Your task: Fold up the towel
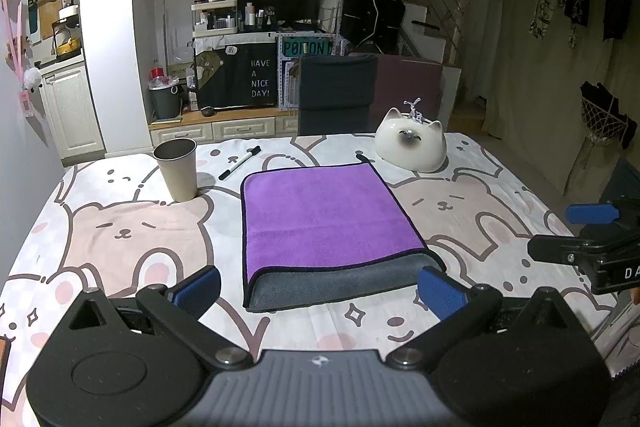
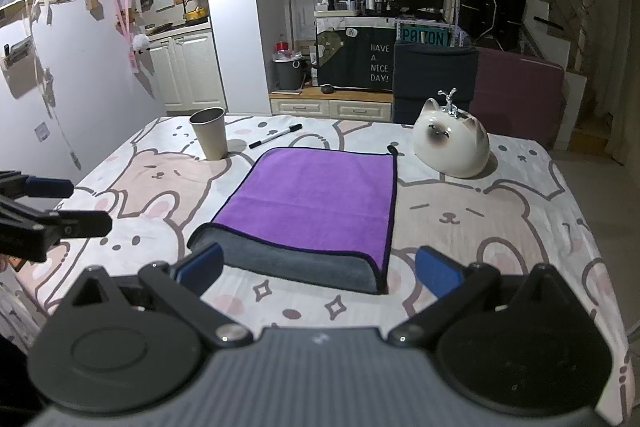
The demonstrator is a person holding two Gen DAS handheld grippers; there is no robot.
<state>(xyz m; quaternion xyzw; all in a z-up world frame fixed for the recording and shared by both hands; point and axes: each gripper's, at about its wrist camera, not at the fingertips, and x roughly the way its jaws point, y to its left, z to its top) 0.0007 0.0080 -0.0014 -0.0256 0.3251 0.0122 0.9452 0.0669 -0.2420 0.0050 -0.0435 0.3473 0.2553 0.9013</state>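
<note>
A towel, purple on top with a grey underside and dark trim, lies folded flat in the middle of the table; it also shows in the right wrist view. Its grey fold edge faces me. My left gripper is open and empty, its blue pads either side of the towel's near edge, just short of it. My right gripper is open and empty, also at the near edge. The right gripper shows at the right edge of the left wrist view, the left gripper at the left edge of the right wrist view.
A metal cup and a black marker lie at the far left of the table. A white ceramic cat sits at the far right. A dark chair stands behind the table with its bear-print cloth.
</note>
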